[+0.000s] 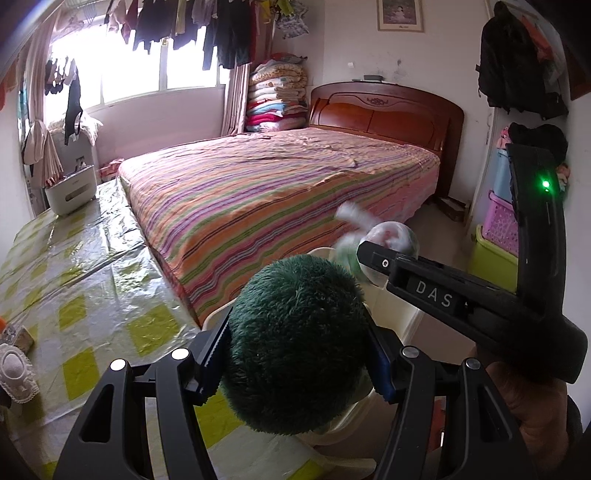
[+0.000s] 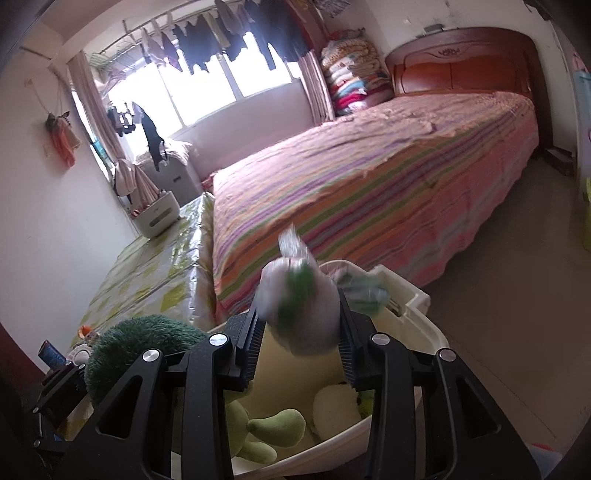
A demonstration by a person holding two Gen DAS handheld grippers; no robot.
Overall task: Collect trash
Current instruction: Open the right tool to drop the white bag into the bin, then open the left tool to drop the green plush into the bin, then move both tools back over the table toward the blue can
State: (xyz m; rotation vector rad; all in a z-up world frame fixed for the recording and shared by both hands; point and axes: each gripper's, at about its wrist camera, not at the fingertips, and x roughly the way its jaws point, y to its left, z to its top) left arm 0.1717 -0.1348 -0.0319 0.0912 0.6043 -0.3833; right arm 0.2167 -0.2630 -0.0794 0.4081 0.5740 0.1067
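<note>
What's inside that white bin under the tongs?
In the white bin lie a pale green plush toy and a whitish plush piece. The right tongs and their bagged bundle hide the rest.

both claws are matte black, the left gripper [image 1: 295, 360] with blue ribbed pads. round silver screws sit behind the fingers of the right gripper [image 2: 301, 349]. white "das" lettering and a green light mark its body.

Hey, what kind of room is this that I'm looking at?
A bedroom in a lived-in home, most likely. A bed with a striped cover and a wooden headboard fills the middle, folded blankets are stacked in the corner, and laundry hangs drying along the window.
</note>
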